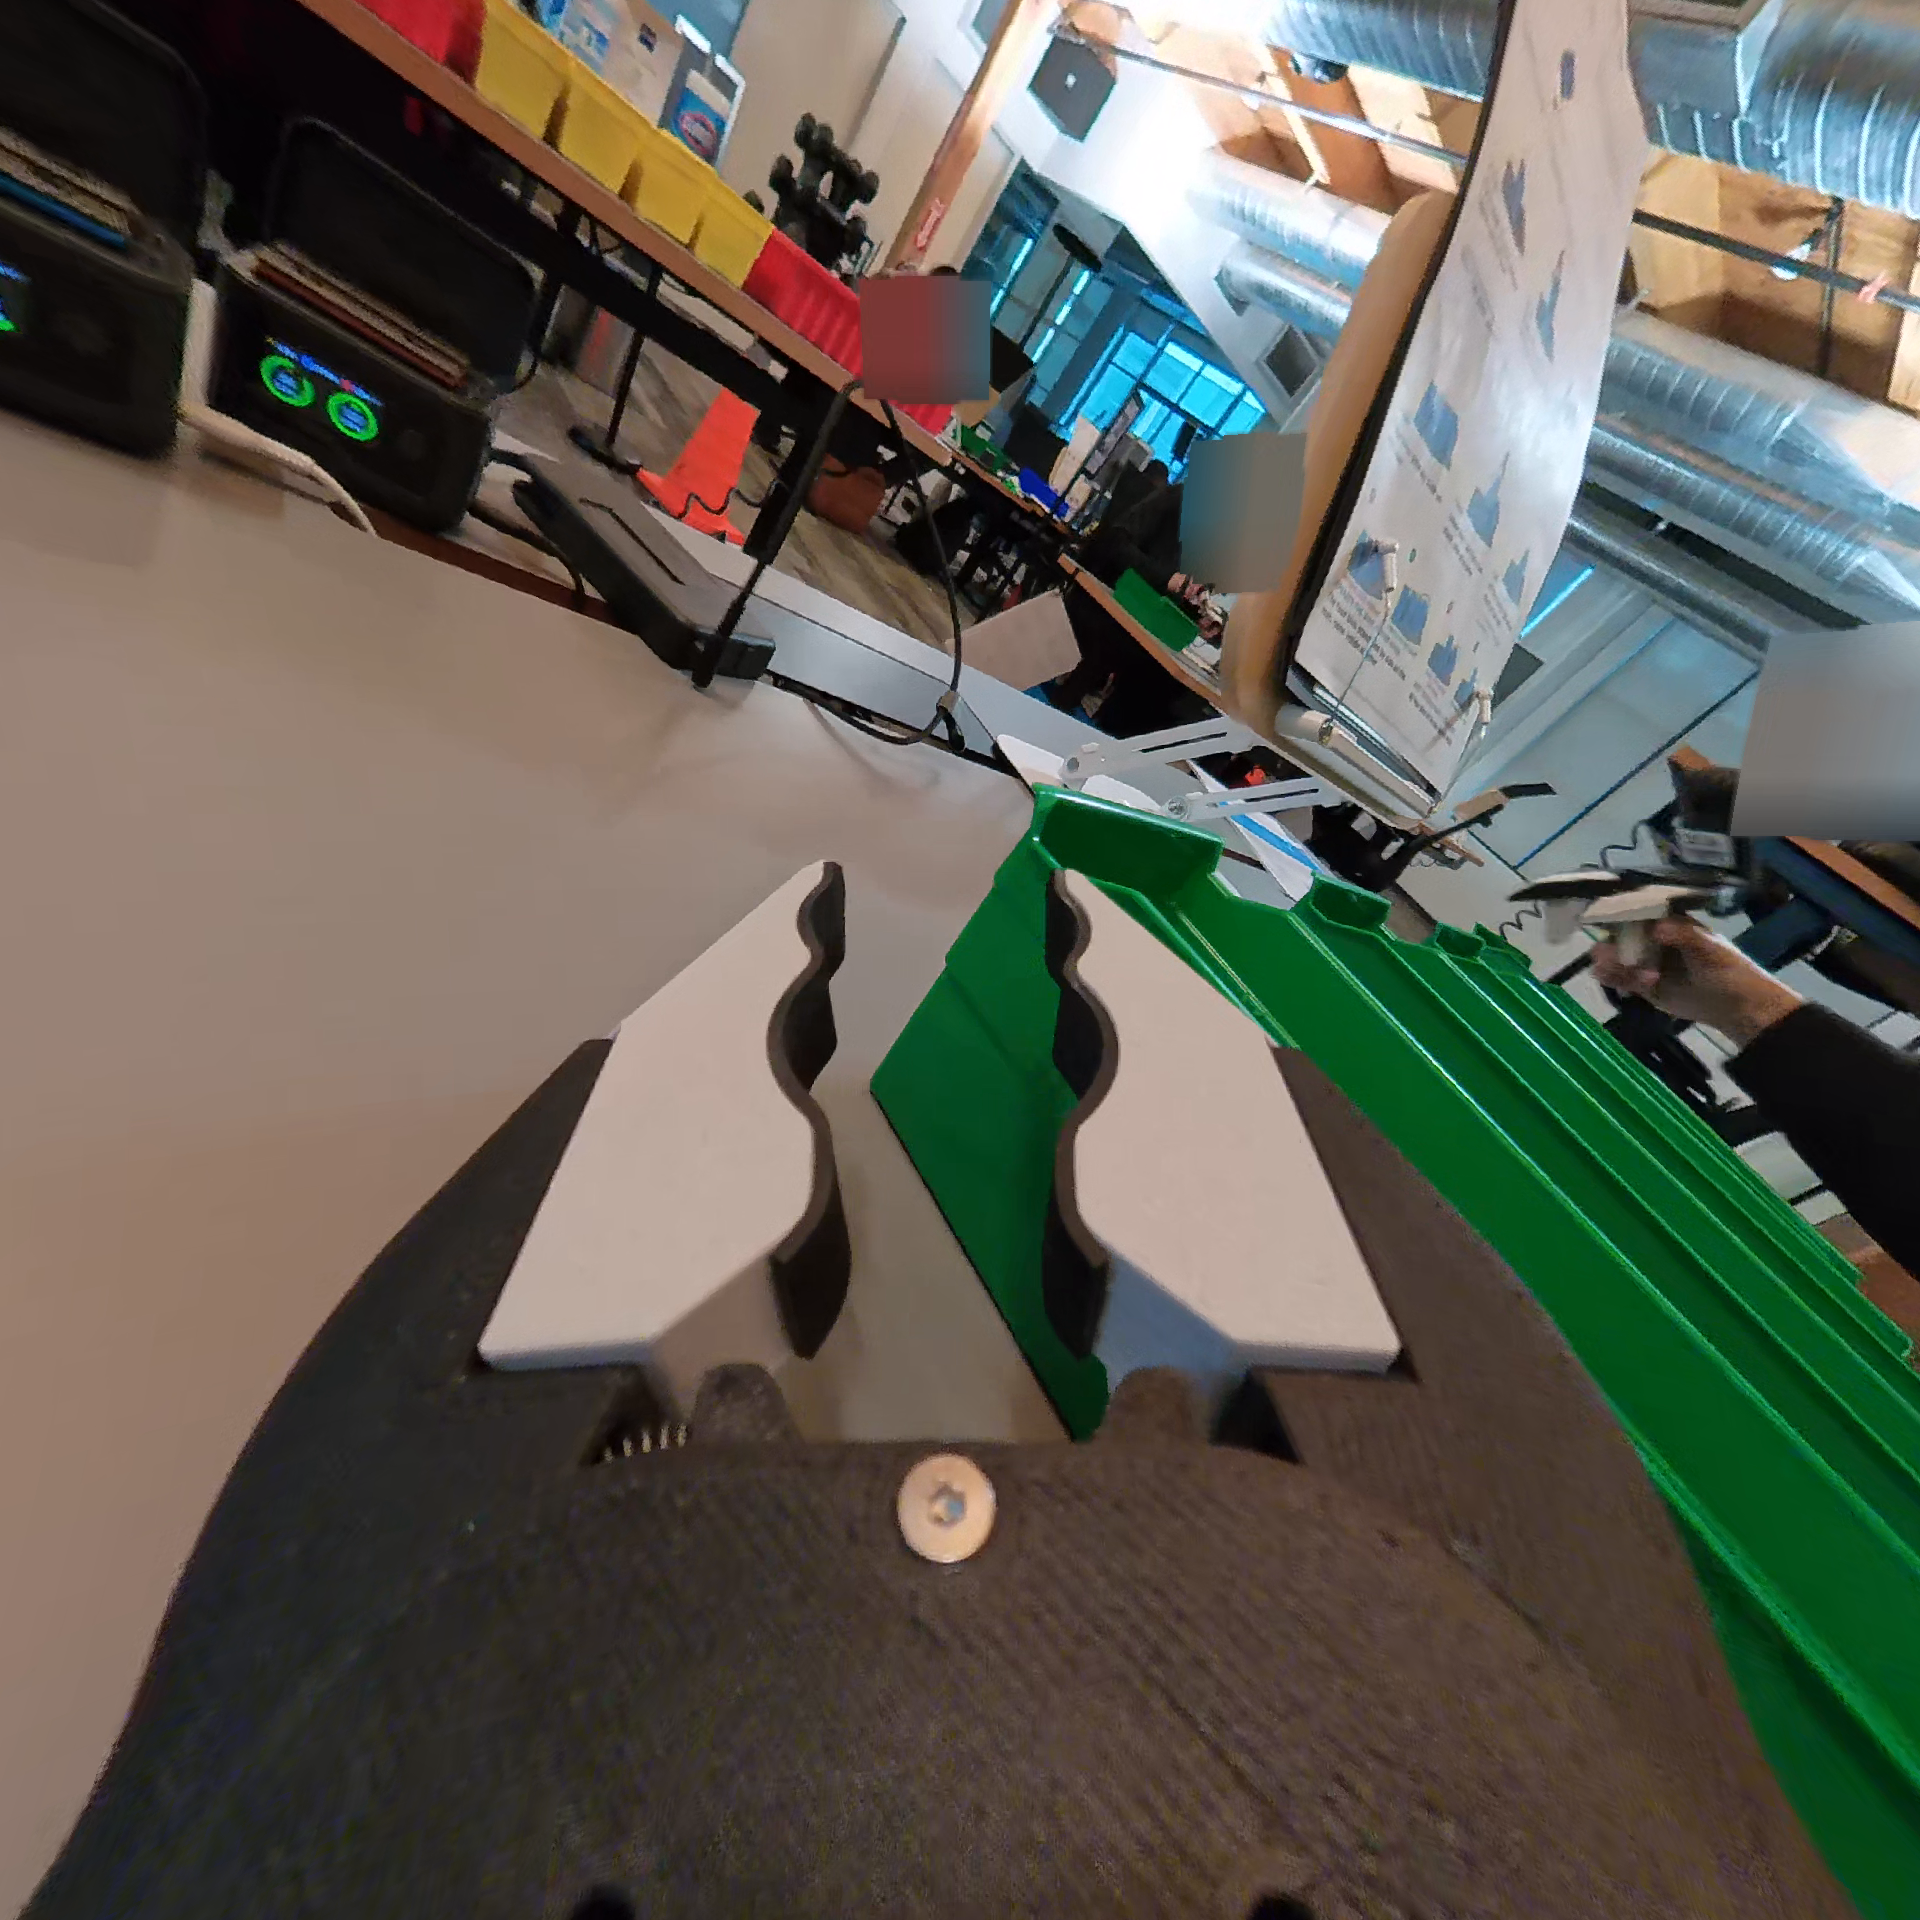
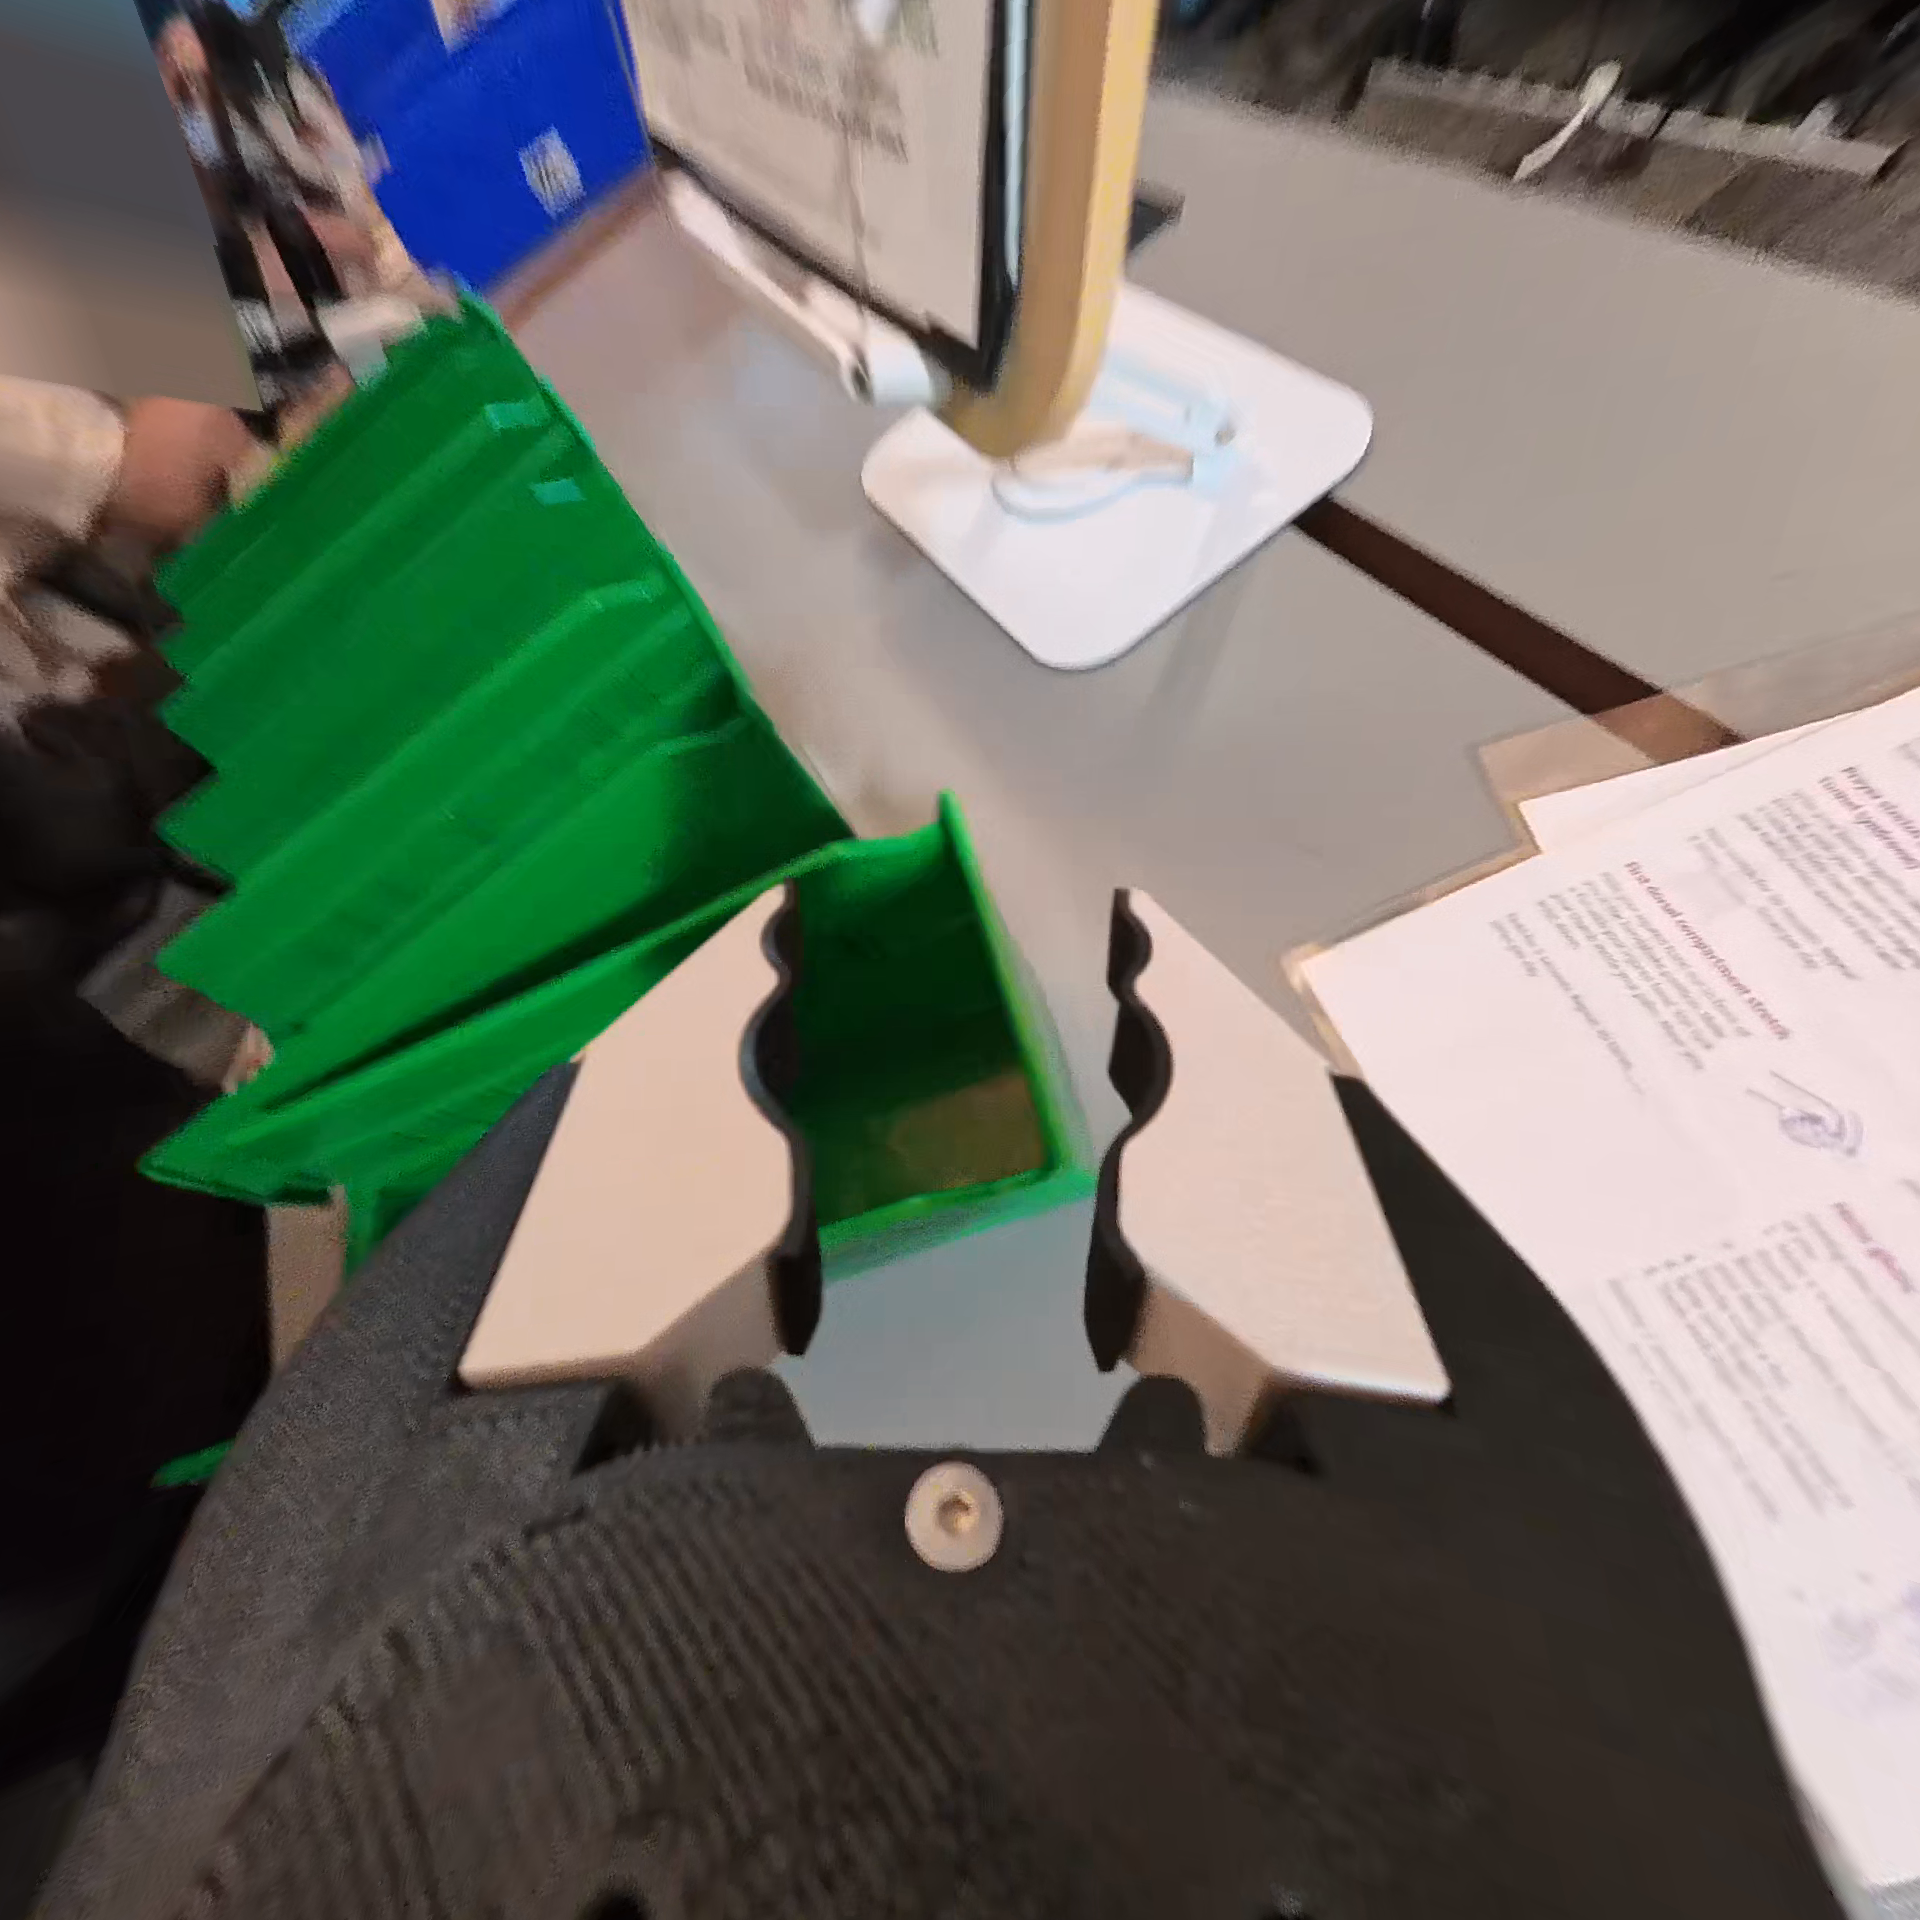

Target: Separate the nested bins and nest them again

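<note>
— So, how do the grippers sit?
— Left gripper tilts low over the table, jaws apart beside the bins; right gripper gapes over the end bin.
— Nearby?
— A stand and papers.

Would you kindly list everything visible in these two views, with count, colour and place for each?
green bins: one nested stack, exact count unclear, green, lying tilted on the grey table, open end toward the right gripper.
display stand: one, white base with tan post, behind the bins.
printed papers: several white sheets, at the right table edge.
power stations: two, black, far left of the table.
yellow bins: a row, on a background table, red bins beside them.
traffic cone: one, orange, on the floor.
left gripper: open, one wall of the bin stack between its fingers.
right gripper: open, at the stack's open end.
</note>
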The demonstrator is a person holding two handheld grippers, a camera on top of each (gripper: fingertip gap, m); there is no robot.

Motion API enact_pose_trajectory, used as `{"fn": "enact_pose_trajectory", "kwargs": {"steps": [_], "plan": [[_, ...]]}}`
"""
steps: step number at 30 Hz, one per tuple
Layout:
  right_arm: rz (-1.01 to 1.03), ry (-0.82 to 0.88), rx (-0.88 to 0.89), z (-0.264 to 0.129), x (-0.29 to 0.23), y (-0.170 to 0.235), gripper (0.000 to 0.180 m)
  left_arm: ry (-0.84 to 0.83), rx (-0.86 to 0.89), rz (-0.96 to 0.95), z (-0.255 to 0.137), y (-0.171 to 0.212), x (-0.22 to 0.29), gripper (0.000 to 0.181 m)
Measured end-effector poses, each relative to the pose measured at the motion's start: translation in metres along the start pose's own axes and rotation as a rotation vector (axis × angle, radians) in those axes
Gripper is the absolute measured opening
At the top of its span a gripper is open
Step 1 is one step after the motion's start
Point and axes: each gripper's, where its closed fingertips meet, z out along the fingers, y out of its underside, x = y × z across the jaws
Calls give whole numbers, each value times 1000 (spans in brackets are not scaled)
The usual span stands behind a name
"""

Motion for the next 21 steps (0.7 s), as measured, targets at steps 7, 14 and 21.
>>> {"fn": "enact_pose_trajectory", "kwargs": {"steps": [7,14,21], "plan": [[-29,496,121,-50,-71,68,30,198,221,-156,-51,-51,49,52],[-95,632,339,-63,-168,111,77,249,227,-30,-87,-77,163,58],[1,688,497,-67,-198,142,74,-51,62,304,-69,-7,257,62]]}}
